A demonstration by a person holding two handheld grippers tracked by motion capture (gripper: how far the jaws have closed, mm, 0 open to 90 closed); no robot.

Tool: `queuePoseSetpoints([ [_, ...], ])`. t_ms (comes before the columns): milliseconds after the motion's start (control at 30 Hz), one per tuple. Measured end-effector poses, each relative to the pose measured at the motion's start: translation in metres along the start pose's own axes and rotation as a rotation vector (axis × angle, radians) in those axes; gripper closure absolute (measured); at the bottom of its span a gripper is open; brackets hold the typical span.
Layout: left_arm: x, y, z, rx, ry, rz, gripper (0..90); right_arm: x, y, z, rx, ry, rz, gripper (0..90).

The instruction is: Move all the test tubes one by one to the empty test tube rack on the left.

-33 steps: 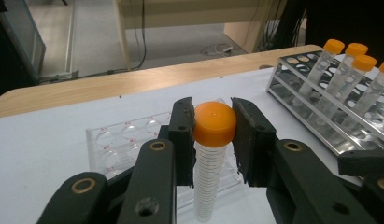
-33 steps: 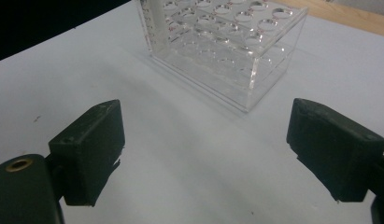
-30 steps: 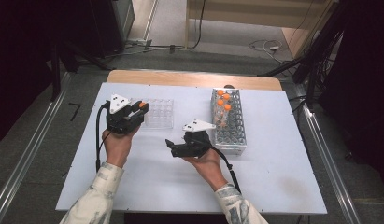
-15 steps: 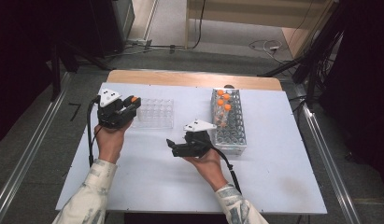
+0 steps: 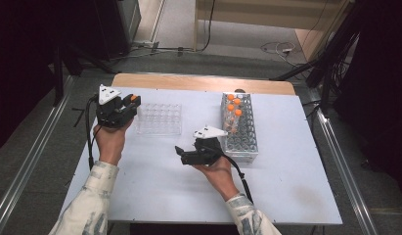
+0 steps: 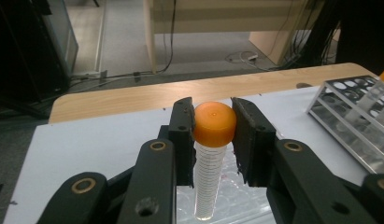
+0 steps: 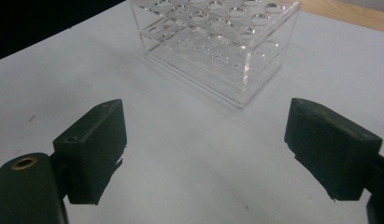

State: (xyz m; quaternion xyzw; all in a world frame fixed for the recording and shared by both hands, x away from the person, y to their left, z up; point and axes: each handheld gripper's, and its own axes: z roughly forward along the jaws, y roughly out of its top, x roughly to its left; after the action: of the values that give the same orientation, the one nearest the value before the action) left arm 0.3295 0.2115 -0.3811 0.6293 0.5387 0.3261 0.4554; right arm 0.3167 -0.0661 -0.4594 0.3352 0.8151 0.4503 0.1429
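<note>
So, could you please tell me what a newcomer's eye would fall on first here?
Probably the orange-capped tube clamped upright by its cap in the left gripper, above the near edge of the clear rack. Next, the metal rack at the table's right, with more orange caps at its far end. The right gripper waits in the middle, jaws wide and empty.

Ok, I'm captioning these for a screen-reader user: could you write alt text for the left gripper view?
The left gripper has its two black jaws shut on the orange cap of an upright clear tube, held above a clear plastic rack on a white table. To the right stands a metal rack; beyond the table's wooden edge, a grey floor with cables.
</note>
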Motion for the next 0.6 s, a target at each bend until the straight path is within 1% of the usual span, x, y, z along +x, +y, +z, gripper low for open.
queuePoseSetpoints([
  [133, 0.005, 0.003, 0.003, -0.01, 0.011, -0.013, 70.8, 0.0, 0.0, 0.0, -0.001, 0.0, 0.002, 11.6],
  [300, 0.007, 0.007, 0.009, -0.014, 0.033, -0.002, 70.8, 0.0, -0.001, 0.0, -0.001, 0.001, -0.001, 11.6],
  [367, 0.008, 0.006, 0.012, -0.002, 0.046, 0.007, 70.8, 0.0, -0.001, 0.0, -0.002, 0.001, -0.001, 11.6],
  [467, 0.007, 0.004, 0.015, 0.007, 0.046, 0.019, 70.8, -0.001, -0.001, -0.001, 0.0, 0.003, -0.002, 11.5],
  [567, 0.004, 0.001, 0.017, 0.011, 0.05, 0.043, 70.7, -0.001, -0.001, -0.001, 0.0, 0.003, 0.0, 11.6],
  [600, 0.003, 0.0, 0.018, 0.019, 0.05, 0.052, 70.7, -0.001, -0.001, -0.001, 0.0, 0.003, -0.001, 11.6],
])
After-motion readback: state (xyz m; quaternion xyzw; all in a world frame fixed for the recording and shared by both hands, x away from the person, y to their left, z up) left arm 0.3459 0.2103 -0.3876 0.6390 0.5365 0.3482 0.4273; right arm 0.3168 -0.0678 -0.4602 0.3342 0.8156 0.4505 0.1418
